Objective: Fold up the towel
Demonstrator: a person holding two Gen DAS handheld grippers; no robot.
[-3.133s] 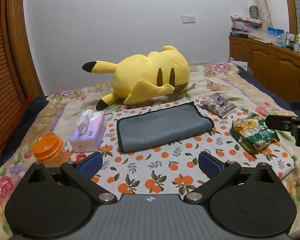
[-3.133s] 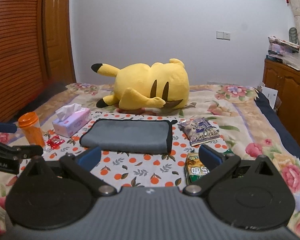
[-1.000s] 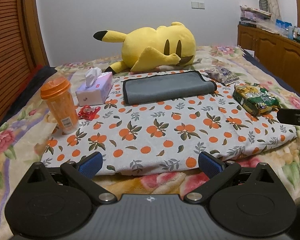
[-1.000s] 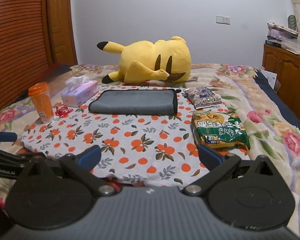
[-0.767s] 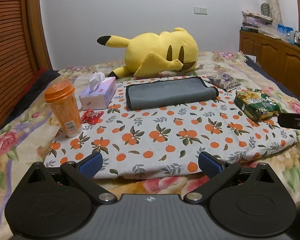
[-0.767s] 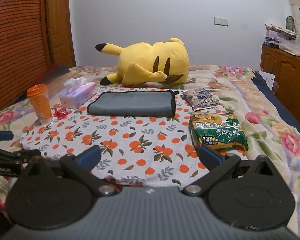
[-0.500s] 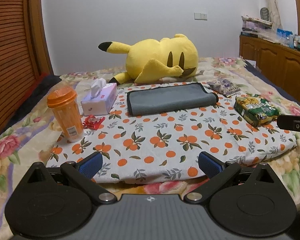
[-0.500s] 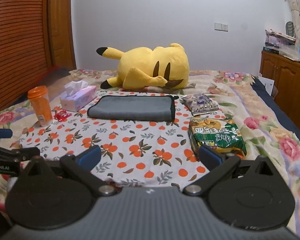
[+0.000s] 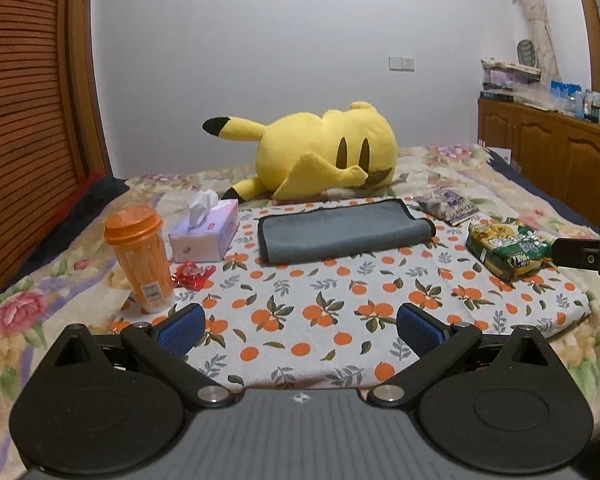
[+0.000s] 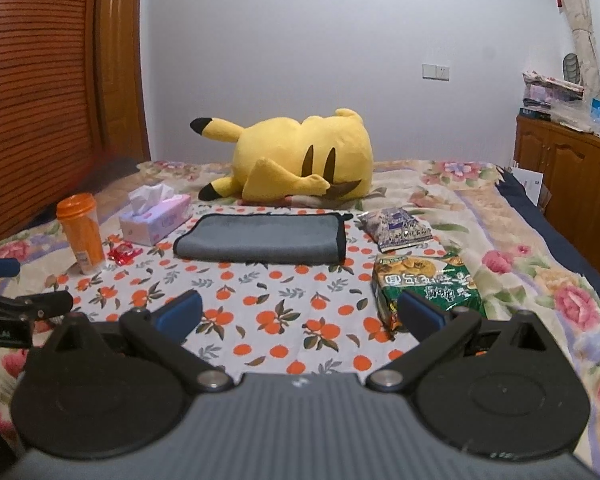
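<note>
A grey towel (image 9: pixel 342 231) with a dark edge lies folded on the far part of the orange-print cloth (image 9: pixel 340 304); it also shows in the right wrist view (image 10: pixel 262 239). My left gripper (image 9: pixel 300 326) is open and empty, hovering over the cloth's near edge, well short of the towel. My right gripper (image 10: pixel 300 312) is open and empty, also near the front of the cloth. The right gripper's finger tip shows at the right edge of the left wrist view (image 9: pixel 580 252).
A yellow plush toy (image 9: pixel 320 152) lies behind the towel. An orange cup (image 9: pixel 140 256), a tissue box (image 9: pixel 204 234) and a red wrapper (image 9: pixel 192 274) are at the left. Two snack bags (image 9: pixel 508 246) (image 9: pixel 446 204) are at the right. A wooden cabinet (image 9: pixel 560 152) stands far right.
Both grippers have pulled back from the towel and risen slightly; the towel stays folded and still. Both stay open.
</note>
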